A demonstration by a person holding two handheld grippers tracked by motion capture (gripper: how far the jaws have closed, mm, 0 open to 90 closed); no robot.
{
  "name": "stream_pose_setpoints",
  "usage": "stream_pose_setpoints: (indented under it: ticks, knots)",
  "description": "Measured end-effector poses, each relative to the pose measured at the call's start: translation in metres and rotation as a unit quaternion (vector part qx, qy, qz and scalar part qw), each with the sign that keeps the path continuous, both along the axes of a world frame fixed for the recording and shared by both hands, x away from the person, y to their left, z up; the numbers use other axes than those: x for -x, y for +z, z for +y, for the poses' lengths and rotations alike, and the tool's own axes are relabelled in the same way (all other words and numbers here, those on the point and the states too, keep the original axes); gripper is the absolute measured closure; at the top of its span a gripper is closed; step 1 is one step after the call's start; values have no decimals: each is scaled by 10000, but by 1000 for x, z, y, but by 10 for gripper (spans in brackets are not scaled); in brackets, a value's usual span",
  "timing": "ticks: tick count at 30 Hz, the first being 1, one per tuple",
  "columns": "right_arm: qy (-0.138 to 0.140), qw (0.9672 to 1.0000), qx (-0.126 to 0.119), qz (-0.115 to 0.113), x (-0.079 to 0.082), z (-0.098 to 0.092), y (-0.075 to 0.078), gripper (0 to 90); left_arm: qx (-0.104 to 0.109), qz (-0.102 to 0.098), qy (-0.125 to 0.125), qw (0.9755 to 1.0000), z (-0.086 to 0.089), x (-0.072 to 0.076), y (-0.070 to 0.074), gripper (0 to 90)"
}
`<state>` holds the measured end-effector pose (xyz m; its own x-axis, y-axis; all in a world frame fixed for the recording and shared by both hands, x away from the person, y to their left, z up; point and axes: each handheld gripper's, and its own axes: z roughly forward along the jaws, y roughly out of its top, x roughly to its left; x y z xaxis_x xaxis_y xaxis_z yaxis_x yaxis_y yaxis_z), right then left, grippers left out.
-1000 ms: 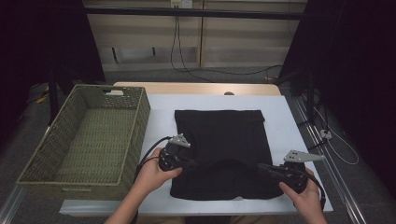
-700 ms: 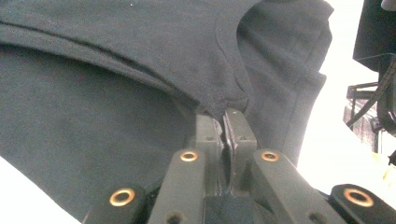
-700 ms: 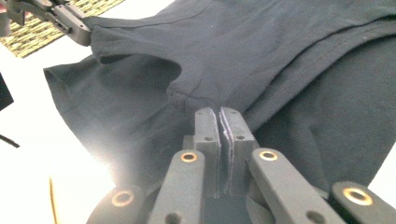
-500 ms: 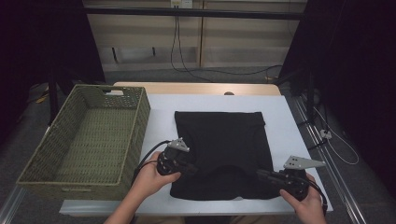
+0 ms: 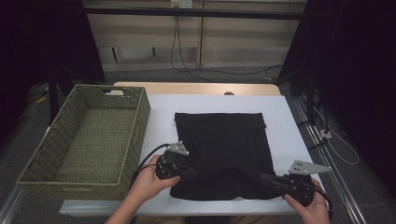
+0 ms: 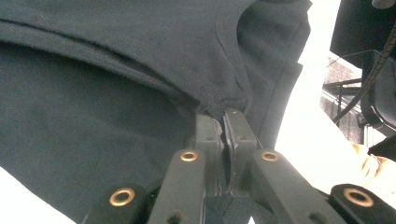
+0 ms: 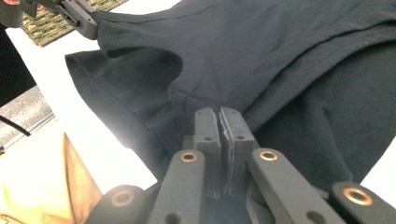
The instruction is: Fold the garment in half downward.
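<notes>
On the white table (image 5: 289, 121) | left gripper (image 5: 186, 171) clamped on black shirt (image 5: 224, 144) | right gripper (image 5: 268, 179) clamped on shirt

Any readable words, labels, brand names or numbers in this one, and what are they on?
None can be read.
Wicker basket: a pale tag on its far wall and a faint mark on its near rim are both too small and blurred to read.
Black shirt: no print or label visible.
Left gripper and right gripper: no markings visible.
</notes>
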<state>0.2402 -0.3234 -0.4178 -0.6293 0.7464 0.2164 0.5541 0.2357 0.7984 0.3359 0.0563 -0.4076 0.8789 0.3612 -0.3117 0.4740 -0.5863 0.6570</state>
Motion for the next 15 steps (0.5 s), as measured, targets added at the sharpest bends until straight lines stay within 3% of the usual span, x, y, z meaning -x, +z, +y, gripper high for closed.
stream_pose_setpoints:
  ticks: [5, 15]
  knots:
    - [50, 10000, 24, 49, 5, -1, -3, 872, -83, -19, -78, 9999, 1, 4, -1, 862]
    - [130, 9999, -1, 76, 13, -1, -4, 872, -7, 18, -139, 9999, 2, 12, 2, 862]
